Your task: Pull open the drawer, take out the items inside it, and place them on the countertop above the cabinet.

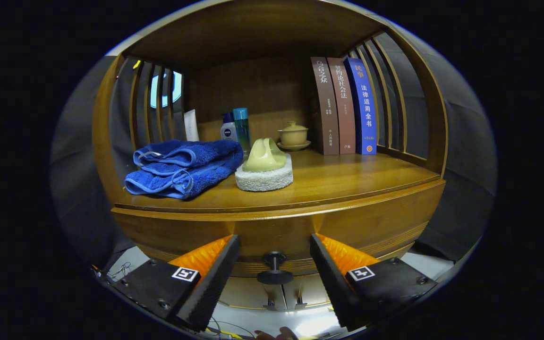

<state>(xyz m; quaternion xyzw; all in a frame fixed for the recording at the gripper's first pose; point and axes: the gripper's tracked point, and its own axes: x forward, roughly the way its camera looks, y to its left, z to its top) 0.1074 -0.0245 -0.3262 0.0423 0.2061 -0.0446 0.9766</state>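
gripper: the gripper [274, 283] is spread wide and grasps nothing; its two fingers stand one on each side of the drawer knob [274, 268], neither touching it
drawer: the drawer front [281, 236] sits flush under the counter's front edge, so it reads as closed; what is inside it is hidden
counter: the countertop [347, 177] above the drawer carries a folded blue towel [182, 167] at its front left corner and, just right of it, a scrub pad with a pale green handle [264, 169], near the front edge at mid-width
back edge: two bottles [235, 126] and a white tube [191, 125] stand at the back left; a small lidded cup on a saucer [293, 136] stands mid-back; three books [345, 106] stand upright at the back right
progress: the scene fits two stages; either the drawer is shut with its contents waiting inside, or the towel and scrub pad are what came out of it and it is shut again; the pictures do not settle which
what is left: if anything lies in the drawer it has yet to reach the counter; the knob lines up between the fingers, which suits a grip on it
free space: the front right of the counter is bare wood, with room for more things
surface: glossy varnished wood, smooth and level, with a curved front edge
room: a wooden cabinet niche with slatted sides and a dark cloth wall behind; a pale floor shows below the fingers
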